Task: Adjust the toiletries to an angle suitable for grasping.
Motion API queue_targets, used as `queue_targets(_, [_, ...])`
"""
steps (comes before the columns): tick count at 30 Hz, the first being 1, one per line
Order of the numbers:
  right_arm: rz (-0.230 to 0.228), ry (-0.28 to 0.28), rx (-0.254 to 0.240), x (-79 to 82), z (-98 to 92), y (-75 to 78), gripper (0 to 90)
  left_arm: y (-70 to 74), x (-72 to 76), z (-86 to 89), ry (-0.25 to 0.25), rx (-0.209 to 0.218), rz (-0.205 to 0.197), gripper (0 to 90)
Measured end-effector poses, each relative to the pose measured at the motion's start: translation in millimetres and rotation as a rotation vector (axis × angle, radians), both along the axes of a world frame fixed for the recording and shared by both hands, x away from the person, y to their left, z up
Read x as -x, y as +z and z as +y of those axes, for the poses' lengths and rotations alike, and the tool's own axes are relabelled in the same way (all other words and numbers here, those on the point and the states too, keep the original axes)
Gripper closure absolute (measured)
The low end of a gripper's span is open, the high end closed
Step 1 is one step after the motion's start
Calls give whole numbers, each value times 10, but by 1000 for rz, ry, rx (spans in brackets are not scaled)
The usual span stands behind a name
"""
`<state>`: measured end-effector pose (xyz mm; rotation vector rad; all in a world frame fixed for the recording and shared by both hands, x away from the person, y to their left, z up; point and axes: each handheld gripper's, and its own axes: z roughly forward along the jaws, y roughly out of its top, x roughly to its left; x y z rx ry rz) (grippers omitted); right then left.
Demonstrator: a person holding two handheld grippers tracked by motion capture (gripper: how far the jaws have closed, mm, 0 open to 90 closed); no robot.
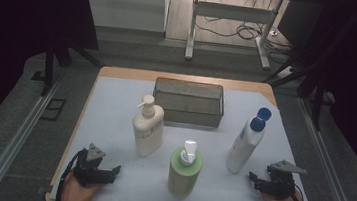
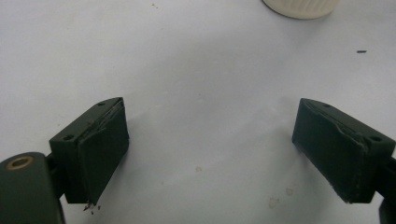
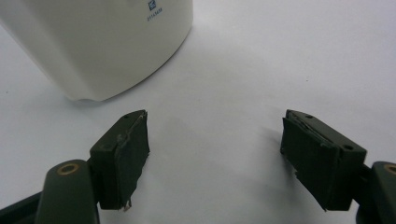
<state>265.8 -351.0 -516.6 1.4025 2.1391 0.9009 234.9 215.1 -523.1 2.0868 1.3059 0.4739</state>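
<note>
**Three upright bottles within reach, both grippers empty**

The desk (image 1: 116,104), wood-edged and covered by a pale sheet, carries a dark wire-mesh basket (image 1: 188,101) at its far middle, with three bottles standing in front of it. Bare sheet lies along the near edge and both sides, so each hand has open room to move in; the tightest spot is probably between the bottles themselves, which stand near one another.

The tall white bottle with a blue cap (image 1: 245,142) stands just ahead of the right gripper (image 1: 260,181); in the right gripper view its rounded base (image 3: 100,42) sits just past the jaws, apart from them. It looks like smooth, stiff plastic, likely slippery and top-heavy, so a hold low to mid-body across the narrow width seems safest.

The cream pump bottle (image 1: 147,130) is broad and flat-sided, probably the heaviest if full; its body, not the pump head, is the place to grip. The green pump bottle (image 1: 184,170) stands nearest the front edge, between the hands.

The left gripper (image 1: 108,172) rests near the front left corner; both grippers stand wide with nothing between their jaws.
</note>
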Motion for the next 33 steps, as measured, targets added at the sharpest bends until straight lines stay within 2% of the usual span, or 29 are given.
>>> queue_targets(21, [3,3,-3,-6,-8,5,248,-2,3,1,0,1,-3,105])
queue_targets(22, [-1,-8,-6,-5,-18,10,297,-2,3,1,0,1,-3,105])
queue_targets(23, [-1,-8,-6,-5,-18,10,297,-2,3,1,0,1,-3,105])
queue_targets(26, [7,-38,-15,-14,-92,45,477,-3,4,1,0,2,-2,105])
queue_targets(30, [12,-39,-49,-1,-153,62,582,-3,4,1,0,2,-3,105])
queue_targets(33, [-8,-22,-52,38,-154,103,660,-3,5,1,0,2,-3,105])
